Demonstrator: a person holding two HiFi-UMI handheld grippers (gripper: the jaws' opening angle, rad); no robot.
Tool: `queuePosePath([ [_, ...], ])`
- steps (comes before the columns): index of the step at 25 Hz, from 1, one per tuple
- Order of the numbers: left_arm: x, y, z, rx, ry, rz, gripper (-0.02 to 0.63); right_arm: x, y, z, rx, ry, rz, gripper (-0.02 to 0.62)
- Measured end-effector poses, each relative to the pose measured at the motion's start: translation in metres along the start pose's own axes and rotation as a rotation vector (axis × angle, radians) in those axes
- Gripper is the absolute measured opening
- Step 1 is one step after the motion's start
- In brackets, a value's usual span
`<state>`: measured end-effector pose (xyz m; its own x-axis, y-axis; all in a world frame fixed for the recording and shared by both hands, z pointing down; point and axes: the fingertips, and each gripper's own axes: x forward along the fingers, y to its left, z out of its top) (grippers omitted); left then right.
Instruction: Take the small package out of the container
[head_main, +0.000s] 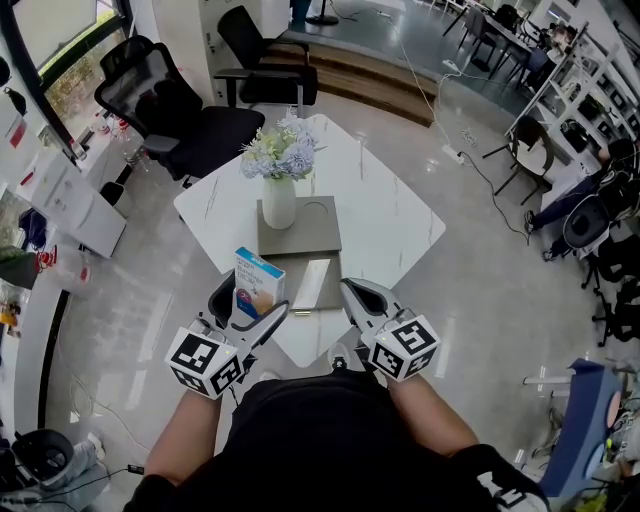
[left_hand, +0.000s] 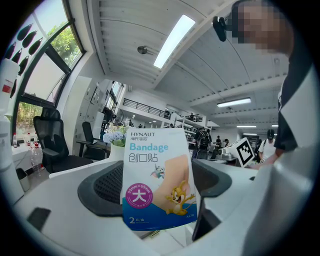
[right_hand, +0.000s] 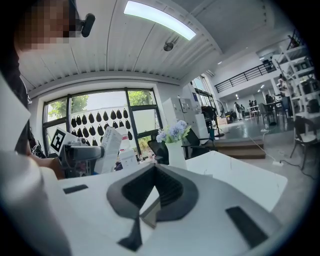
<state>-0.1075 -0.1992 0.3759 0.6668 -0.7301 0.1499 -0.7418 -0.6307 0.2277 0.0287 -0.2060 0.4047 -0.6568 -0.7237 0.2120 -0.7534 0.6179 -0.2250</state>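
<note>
1 small package (head_main: 257, 283) already out, we judge: upright, clamped in left gripper (head_main: 250, 308), raised near grey container (head_main: 322, 240) on desk (head_main: 400, 225). Right gripper (head_main: 352, 296) empty, jaws together. Left to do: set-down at most.

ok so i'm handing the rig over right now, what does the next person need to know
Left gripper: shut on the bandage package, which is held upright and lifted clear of the table.
Right gripper: jaws together with nothing in them, beside the left one over the table's near corner.
Container: seemingly the flat grey tray just ahead of the grippers, in front of the vase of flowers.
Done: the package is out and in hand.
Left: probably only to set it down on a bare part of the table and let go.
</note>
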Motion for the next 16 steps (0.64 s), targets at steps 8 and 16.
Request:
queuePosePath([
  [8, 0.0018, 0.0018, -0.0036, -0.005, 0.009, 0.006, 0.426, 0.0017, -0.0011, -0.0019, 0.001, 0.007, 0.006, 0.0],
  [16, 0.0025, 0.0045, -0.0075, 0.006, 0.014, 0.006, 0.426, 0.005, -0.0007, -0.0067, -0.004, 0.015, 0.012, 0.0],
])
